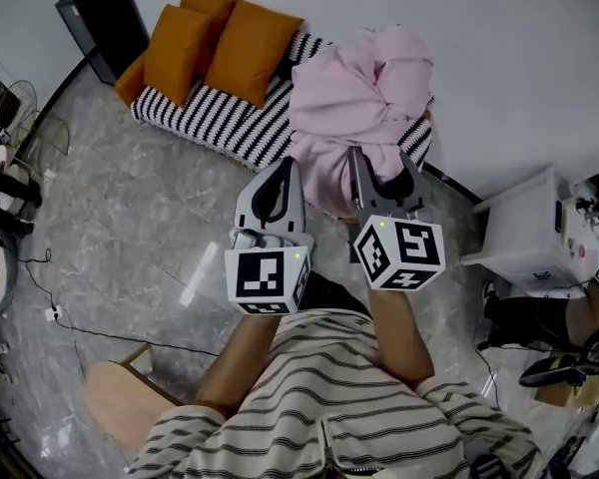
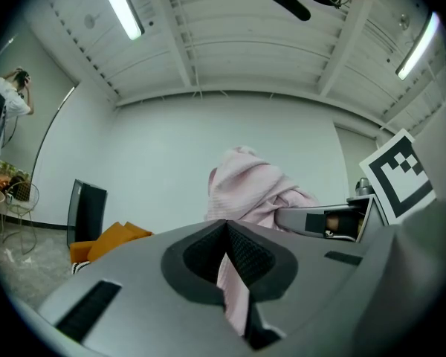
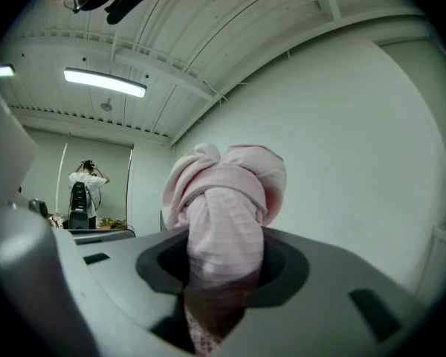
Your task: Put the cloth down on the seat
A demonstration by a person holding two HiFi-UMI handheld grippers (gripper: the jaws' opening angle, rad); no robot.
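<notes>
A pink cloth (image 1: 357,103) hangs bunched in the air in front of me, over the right end of the black-and-white striped seat (image 1: 205,116). My left gripper (image 1: 278,171) is shut on a thin edge of the cloth (image 2: 241,192), which runs down between its jaws. My right gripper (image 1: 381,165) is shut on a thick twisted bunch of the cloth (image 3: 223,214). In the left gripper view my left gripper (image 2: 227,253) sits low in the picture, with the right gripper's body beside it. My right gripper (image 3: 219,277) points up toward the white wall.
Orange cushions (image 1: 242,46) lie on the seat's left half. A black box (image 1: 105,18) stands at the far left, a white cabinet (image 1: 524,230) at the right, a wooden stool (image 1: 120,402) near my left side. Cables cross the marble floor (image 1: 100,228). A person (image 3: 85,192) stands far off.
</notes>
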